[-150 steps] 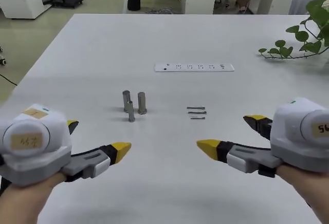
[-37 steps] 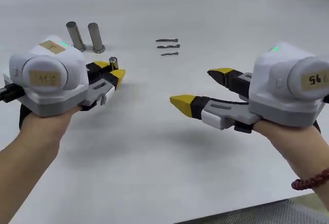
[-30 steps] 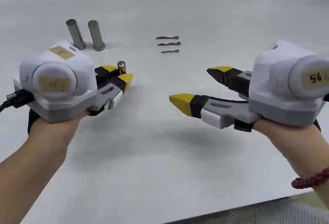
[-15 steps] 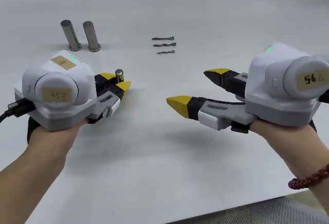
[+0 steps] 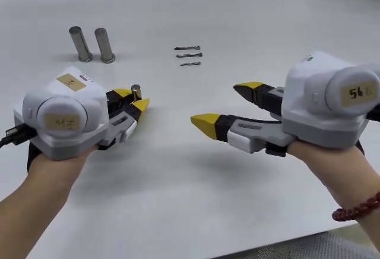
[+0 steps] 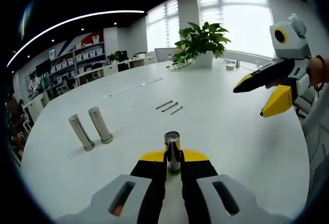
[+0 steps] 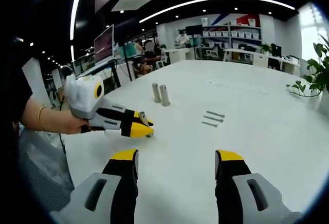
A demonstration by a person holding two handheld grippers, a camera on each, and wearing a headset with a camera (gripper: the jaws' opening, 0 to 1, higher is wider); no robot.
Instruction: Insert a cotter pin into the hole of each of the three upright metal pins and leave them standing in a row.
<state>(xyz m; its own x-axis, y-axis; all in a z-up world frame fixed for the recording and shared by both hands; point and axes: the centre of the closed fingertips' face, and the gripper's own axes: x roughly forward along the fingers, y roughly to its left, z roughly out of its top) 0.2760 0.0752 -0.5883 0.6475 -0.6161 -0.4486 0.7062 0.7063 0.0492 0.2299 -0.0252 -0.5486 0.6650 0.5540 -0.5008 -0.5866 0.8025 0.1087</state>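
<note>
White table (image 5: 178, 205), bright office; left gripper (image 6: 174, 158) jaws clamp metal pin (image 6: 172, 141); right gripper (image 7: 176, 158) jaws wide.

A metal pin (image 6: 172, 144) stands between the jaws of the left gripper (image 6: 174, 158), with two other pins (image 6: 99, 125) ahead-left. Three cotter pins (image 7: 212, 118) lie ahead of the jaws of the right gripper (image 7: 177, 157).

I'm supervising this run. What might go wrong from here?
The left gripper clamps the metal pin; its hole is not visible, so the jaws may cover it. The thin cotter pins lie flat and close together; the open right gripper may catch two.
</note>
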